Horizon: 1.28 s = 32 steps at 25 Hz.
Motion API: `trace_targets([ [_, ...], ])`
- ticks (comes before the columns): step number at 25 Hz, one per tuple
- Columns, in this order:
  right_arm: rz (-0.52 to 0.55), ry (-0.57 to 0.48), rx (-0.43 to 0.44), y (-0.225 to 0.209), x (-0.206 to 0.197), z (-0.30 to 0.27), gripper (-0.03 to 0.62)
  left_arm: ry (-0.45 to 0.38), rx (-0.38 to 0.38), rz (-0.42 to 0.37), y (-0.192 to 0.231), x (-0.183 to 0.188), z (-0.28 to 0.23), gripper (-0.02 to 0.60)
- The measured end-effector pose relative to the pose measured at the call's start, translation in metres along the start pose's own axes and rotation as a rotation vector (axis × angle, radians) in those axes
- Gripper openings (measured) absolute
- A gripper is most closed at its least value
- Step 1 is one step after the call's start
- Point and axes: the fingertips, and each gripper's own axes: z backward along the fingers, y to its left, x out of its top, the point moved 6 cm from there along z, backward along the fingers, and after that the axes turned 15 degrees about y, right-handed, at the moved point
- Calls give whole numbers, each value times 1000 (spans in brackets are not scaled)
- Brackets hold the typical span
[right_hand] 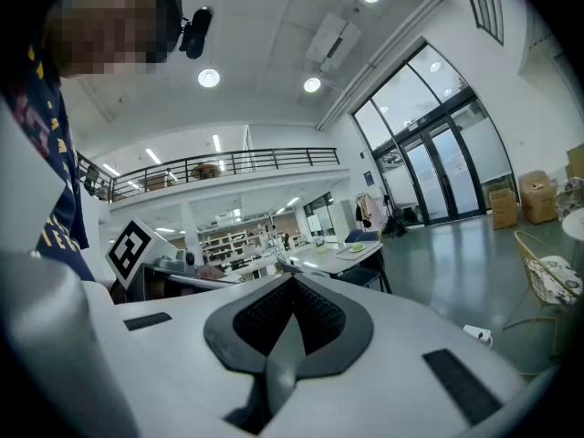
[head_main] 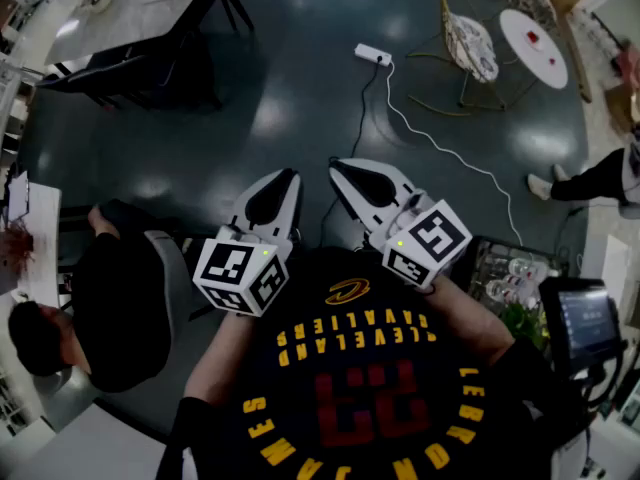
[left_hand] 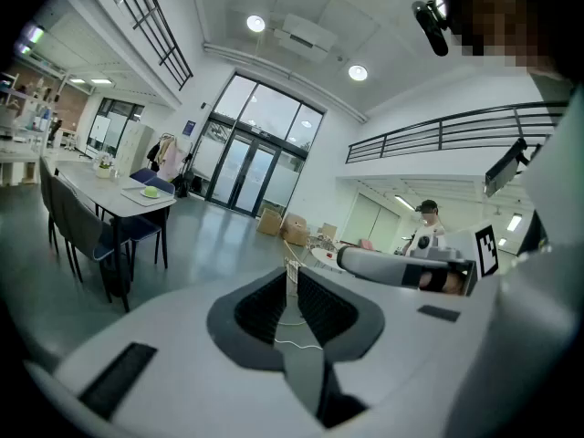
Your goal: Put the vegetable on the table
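Grippers hung side by side above the dark floor (head_main: 300, 88), the left gripper (head_main: 289, 178) and the right gripper (head_main: 338, 167) each with its fingers pressed together on nothing. The vegetable (left_hand: 151, 191), a pale green lump, lay on a tray (left_hand: 137, 197) near a corner of the table (left_hand: 96, 190), well apart from both. A power strip (head_main: 372, 55) lay on the floor ahead.

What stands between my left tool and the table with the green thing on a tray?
Mostly open floor. Dark chairs line the near side of the table, so they stand in the way there. The white cable lies off to the right of that path. The left tool is shut and empty.
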Motion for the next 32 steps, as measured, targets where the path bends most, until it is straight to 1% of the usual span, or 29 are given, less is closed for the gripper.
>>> trace_targets([
  [5, -3, 0, 12, -4, -7, 10, 6, -4, 6, 10, -10, -6, -5, 41],
  [9, -51, -1, 4, -15, -17, 18, 6, 3, 19, 31, -20, -15, -12, 41],
  [13, -122, 56, 15, -30, -40, 20, 6, 63, 36, 81, -31, -37, -26, 41],
  [16, -166, 113, 35, -41, -54, 12, 6, 102, 40, 133, -23, -47, -38, 41],
  [18, -175, 125, 30, -51, -53, 3, 6, 115, 29, 147, -12, -44, -48, 41],
  [20, -174, 127, 21, -62, -45, -12, 6, 119, 0, 131, 0, -33, -62, 40],
  [22, -168, 131, 10, -74, -33, -35, 6, 102, -26, 114, 19, -14, -73, 41],
  [27, -170, 142, -38, -101, 11, -100, 6, 46, -52, 111, 88, 42, -84, 41],
  [30, -177, 139, -42, -107, 31, -141, 6, 27, -48, 95, 130, 68, -83, 41],
  [32, -180, 150, -35, -109, 39, -168, 6, 13, -41, 113, 159, 80, -80, 41],
])
